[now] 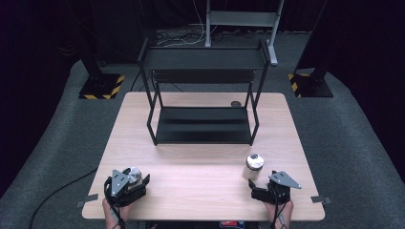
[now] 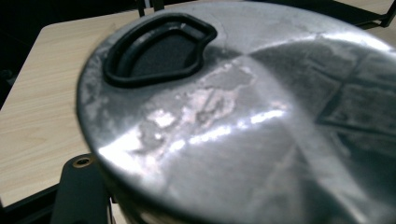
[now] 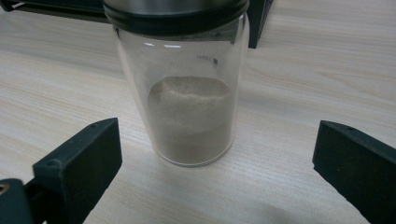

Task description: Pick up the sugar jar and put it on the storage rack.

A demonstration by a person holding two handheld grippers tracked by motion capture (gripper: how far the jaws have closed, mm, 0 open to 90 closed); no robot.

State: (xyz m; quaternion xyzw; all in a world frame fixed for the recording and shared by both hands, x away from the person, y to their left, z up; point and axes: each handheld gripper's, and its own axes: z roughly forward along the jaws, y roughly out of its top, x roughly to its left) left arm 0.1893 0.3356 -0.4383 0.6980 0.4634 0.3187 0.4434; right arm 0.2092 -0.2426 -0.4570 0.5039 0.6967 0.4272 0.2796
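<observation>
Roughly, stage: early to middle; one jar is in hand, one is not yet gripped, and neither stands on the shelf rack [image 1: 203,125].
Left gripper [image 1: 138,182]: jaws clamped on a metal-lidded jar [image 1: 132,174], held at the near left corner of the table [image 1: 200,186]; in the left gripper view the lid [image 2: 243,121] sits right in front of the camera.
Left jar lid: scuffed, shiny metal with a black-rimmed pouring opening [image 2: 156,51] on its far side from the gripper; what the jar holds cannot be told.
Right gripper [image 1: 255,187]: jaws spread wide, nothing pressed between them.
Right jar [image 3: 187,88]: upright on the wood just ahead of the right gripper, centred between the two jaws but touching neither.
Right jar contents: pale beige powder [image 3: 191,112], filling about the lower half of the clear glass; a dark-rimmed metal cap [image 1: 254,160] is on.
Rack: well beyond both grippers, mid-table, both tiers bare.
Left to do, as I judge: close the right jaws on the glass jar, then carry both jars forward, probably to the rack.
Watch: smooth glass may slip.
</observation>
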